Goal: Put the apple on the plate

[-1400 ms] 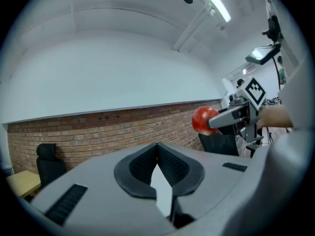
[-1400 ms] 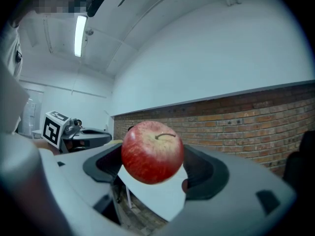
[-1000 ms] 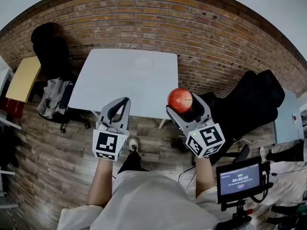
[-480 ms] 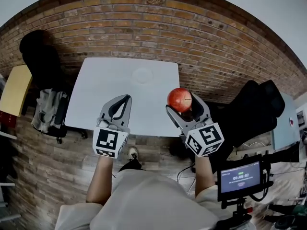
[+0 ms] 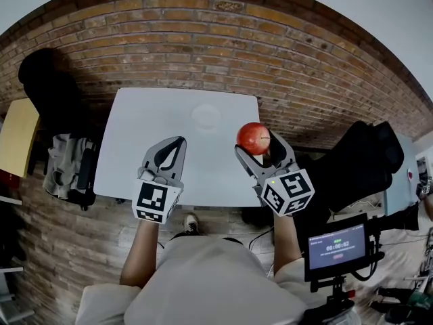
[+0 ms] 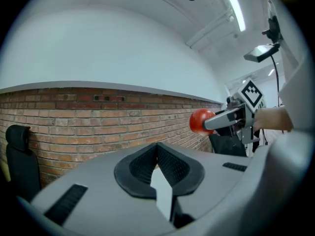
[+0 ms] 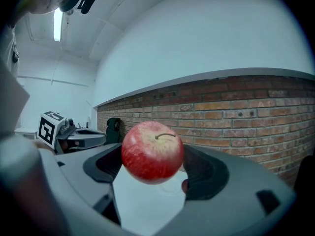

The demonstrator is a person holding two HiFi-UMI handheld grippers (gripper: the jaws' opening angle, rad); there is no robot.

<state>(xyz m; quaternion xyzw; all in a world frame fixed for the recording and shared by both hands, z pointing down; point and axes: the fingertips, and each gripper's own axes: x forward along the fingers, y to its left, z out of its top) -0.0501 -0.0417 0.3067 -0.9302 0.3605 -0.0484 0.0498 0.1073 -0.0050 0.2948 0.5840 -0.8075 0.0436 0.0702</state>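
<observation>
A red apple (image 5: 254, 139) is held off the table, my right gripper (image 5: 260, 147) shut on it; in the right gripper view the apple (image 7: 152, 152) fills the space between the jaws. A pale white plate (image 5: 206, 116) lies on the white table (image 5: 135, 147), beyond and left of the apple, and shows faintly under the apple as the plate (image 7: 171, 187). My left gripper (image 5: 174, 146) hovers over the table's near part, jaws together and holding nothing. From the left gripper view the apple (image 6: 199, 121) shows to the right.
A brick wall (image 5: 203, 39) runs behind the table. A black chair (image 5: 44, 80) with clothes (image 5: 67, 164) hung on it stands at the left. Dark bags (image 5: 358, 161) sit at the right, with a small screen (image 5: 336, 248) near the person's right side.
The person has stepped closer to the table: both grippers, earlier near its front edge, now hang over its surface. The apple stays gripped in the right gripper.
</observation>
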